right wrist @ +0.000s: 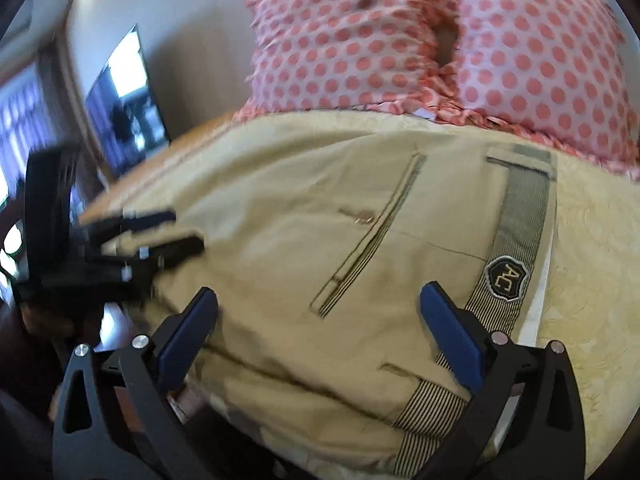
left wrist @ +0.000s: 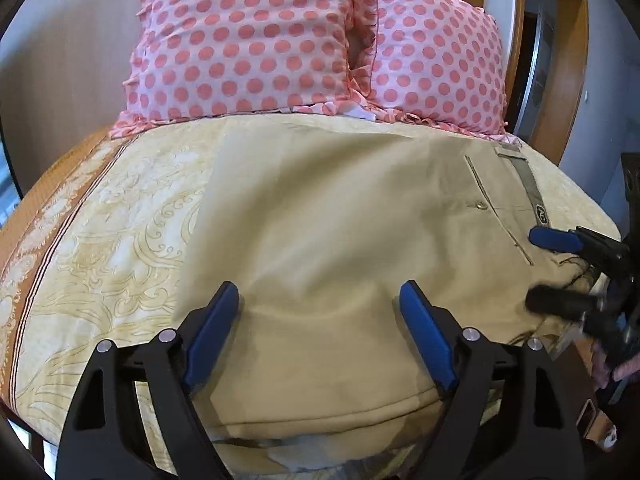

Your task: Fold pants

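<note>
Khaki pants (left wrist: 320,216) lie spread flat on the bed, waistband to the right with a striped lining and a black badge (right wrist: 506,278). A back pocket with a button (right wrist: 364,216) faces up. My left gripper (left wrist: 320,296) is open, its blue pads just above the pants' near edge, holding nothing. My right gripper (right wrist: 320,304) is open over the waistband end near the pocket, also empty. It shows at the right of the left wrist view (left wrist: 556,268). The left gripper shows blurred at the left of the right wrist view (right wrist: 176,232).
The bed has a yellow patterned cover (left wrist: 120,240) with an orange border. Two pink polka-dot pillows (left wrist: 248,40) lean against the headboard behind the pants. A wooden door frame (left wrist: 576,60) is at the right, a dark screen (right wrist: 124,100) on the left wall.
</note>
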The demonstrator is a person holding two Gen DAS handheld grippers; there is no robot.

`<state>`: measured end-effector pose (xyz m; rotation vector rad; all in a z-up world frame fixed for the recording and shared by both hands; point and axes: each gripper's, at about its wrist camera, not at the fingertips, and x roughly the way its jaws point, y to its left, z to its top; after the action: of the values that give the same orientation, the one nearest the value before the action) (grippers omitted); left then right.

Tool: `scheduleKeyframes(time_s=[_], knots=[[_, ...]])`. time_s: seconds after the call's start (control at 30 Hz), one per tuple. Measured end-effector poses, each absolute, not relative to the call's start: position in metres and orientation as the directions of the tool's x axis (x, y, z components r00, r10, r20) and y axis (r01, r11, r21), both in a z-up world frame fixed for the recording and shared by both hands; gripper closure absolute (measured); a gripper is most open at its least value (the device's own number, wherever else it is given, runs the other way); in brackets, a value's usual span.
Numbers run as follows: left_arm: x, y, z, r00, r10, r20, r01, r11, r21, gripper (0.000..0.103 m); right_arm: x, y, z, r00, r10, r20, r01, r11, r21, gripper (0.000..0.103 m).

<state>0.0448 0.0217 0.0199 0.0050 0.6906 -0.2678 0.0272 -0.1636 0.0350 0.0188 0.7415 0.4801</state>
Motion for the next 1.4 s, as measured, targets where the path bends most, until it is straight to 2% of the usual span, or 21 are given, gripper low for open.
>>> scheduleKeyframes(time_s=[0.13,0.27,0.4,0.47,0.53,0.67,0.7,0.8,0.9,1.0,1.13,1.17,1.2,1.23,1.27,1.33,1.4], knots=[[0.046,0.055,0.037,0.727,-0.363,-0.583,0.256,0.931,-0.260,0.018,0.030,-0.217,0.058,0.703,0.436,-0.562,-0.329,0.900,0.287,0.004],[0.075,0.088,0.051,0.732,-0.387,-0.561,0.203,0.910,-0.362,0.018,0.065,-0.278,0.049,0.700,0.423,-0.576,-0.165,0.880,0.446,0.006],[0.116,0.099,0.046,0.675,-0.436,-0.595,0.176,0.879,-0.443,0.018,0.093,-0.287,0.022,0.630,0.449,-0.633,-0.135,0.867,0.480,0.033],[0.130,0.097,0.038,0.630,-0.475,-0.614,0.180,0.859,-0.479,0.018,0.094,-0.280,0.018,0.621,0.467,-0.630,-0.162,0.862,0.480,0.036],[0.138,0.095,0.031,0.599,-0.486,-0.637,0.179,0.856,-0.485,0.018,0.094,-0.272,0.021,0.605,0.492,-0.626,-0.215,0.858,0.466,0.047],[0.147,0.086,0.023,0.566,-0.499,-0.656,0.200,0.855,-0.478,0.018,0.111,-0.272,0.019,0.562,0.531,-0.634,-0.226,0.836,0.500,0.048],[0.149,0.086,0.023,0.559,-0.502,-0.659,0.205,0.854,-0.478,0.018,0.111,-0.272,0.019,0.551,0.555,-0.624,-0.242,0.821,0.517,0.061],[0.154,0.086,0.024,0.539,-0.514,-0.667,0.214,0.849,-0.483,0.018,0.110,-0.266,0.025,0.542,0.558,-0.629,-0.279,0.825,0.492,0.061],[0.163,0.085,0.024,0.510,-0.533,-0.675,0.229,0.841,-0.491,0.018,0.119,-0.273,0.017,0.505,0.613,-0.608,-0.259,0.780,0.570,0.059],[0.175,0.084,0.024,0.478,-0.552,-0.683,0.232,0.829,-0.508,0.018,0.116,-0.272,0.021,0.499,0.627,-0.598,-0.294,0.772,0.564,0.068],[0.186,0.083,0.023,0.452,-0.580,-0.678,0.228,0.810,-0.541,0.020,0.121,-0.274,0.016,0.484,0.650,-0.586,-0.282,0.750,0.598,0.069],[0.187,0.084,0.022,0.450,-0.584,-0.675,0.225,0.806,-0.547,0.032,0.121,-0.274,0.016,0.483,0.658,-0.577,-0.287,0.742,0.606,0.072],[0.189,0.084,0.020,0.449,-0.585,-0.675,0.221,0.805,-0.551,0.056,0.121,-0.275,0.016,0.479,0.672,-0.565,-0.297,0.729,0.617,0.080],[0.189,0.086,0.018,0.451,-0.574,-0.683,0.209,0.813,-0.544,0.069,0.118,-0.276,0.019,0.477,0.692,-0.542,-0.312,0.710,0.631,0.083],[0.188,0.088,0.017,0.450,-0.579,-0.679,0.209,0.808,-0.551,0.089,0.117,-0.276,0.022,0.479,0.699,-0.531,-0.323,0.703,0.634,0.084],[0.187,0.090,0.020,0.455,-0.601,-0.657,0.215,0.790,-0.574,0.094,0.115,-0.276,0.030,0.482,0.711,-0.512,-0.349,0.692,0.632,0.085],[0.187,0.086,0.027,0.472,-0.579,-0.664,0.235,0.809,-0.539,0.096,0.119,-0.274,0.037,0.485,0.706,-0.516,-0.357,0.698,0.621,0.086]])
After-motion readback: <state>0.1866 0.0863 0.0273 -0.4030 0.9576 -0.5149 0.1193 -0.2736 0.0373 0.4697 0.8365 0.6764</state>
